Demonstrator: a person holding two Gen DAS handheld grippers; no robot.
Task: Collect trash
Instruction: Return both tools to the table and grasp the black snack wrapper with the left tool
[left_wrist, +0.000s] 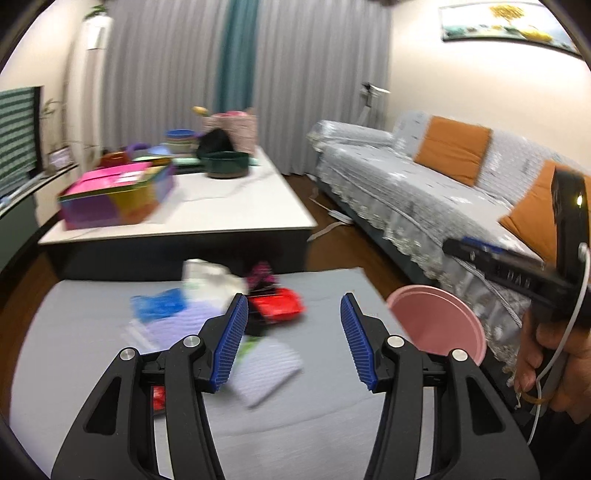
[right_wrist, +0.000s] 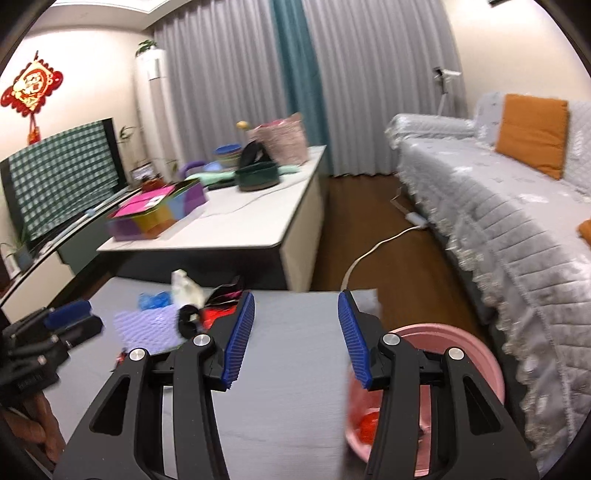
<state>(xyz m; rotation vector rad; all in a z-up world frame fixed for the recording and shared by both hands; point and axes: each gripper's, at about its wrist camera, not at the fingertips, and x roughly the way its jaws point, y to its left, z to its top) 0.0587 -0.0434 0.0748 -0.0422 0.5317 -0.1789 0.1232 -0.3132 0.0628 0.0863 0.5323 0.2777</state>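
Several pieces of trash lie on a grey mat (left_wrist: 303, 424): a red wrapper (left_wrist: 279, 306), a blue crumpled bag (left_wrist: 159, 304), a white crumpled bag (left_wrist: 207, 275), and lilac foam sheets (left_wrist: 266, 369). My left gripper (left_wrist: 293, 339) is open and empty above the mat, near the red wrapper. A pink bin (left_wrist: 439, 325) stands at the mat's right edge. In the right wrist view, my right gripper (right_wrist: 295, 338) is open and empty, just left of the pink bin (right_wrist: 487, 369), which holds a red scrap (right_wrist: 367, 426). The trash pile (right_wrist: 192, 310) lies to its left.
A low white table (left_wrist: 229, 210) with a colourful box (left_wrist: 118, 195), a green pot (left_wrist: 227, 164) and bowls stands beyond the mat. A grey-covered sofa (left_wrist: 424, 184) with orange cushions runs along the right. A white cable (right_wrist: 373, 254) lies on the wood floor.
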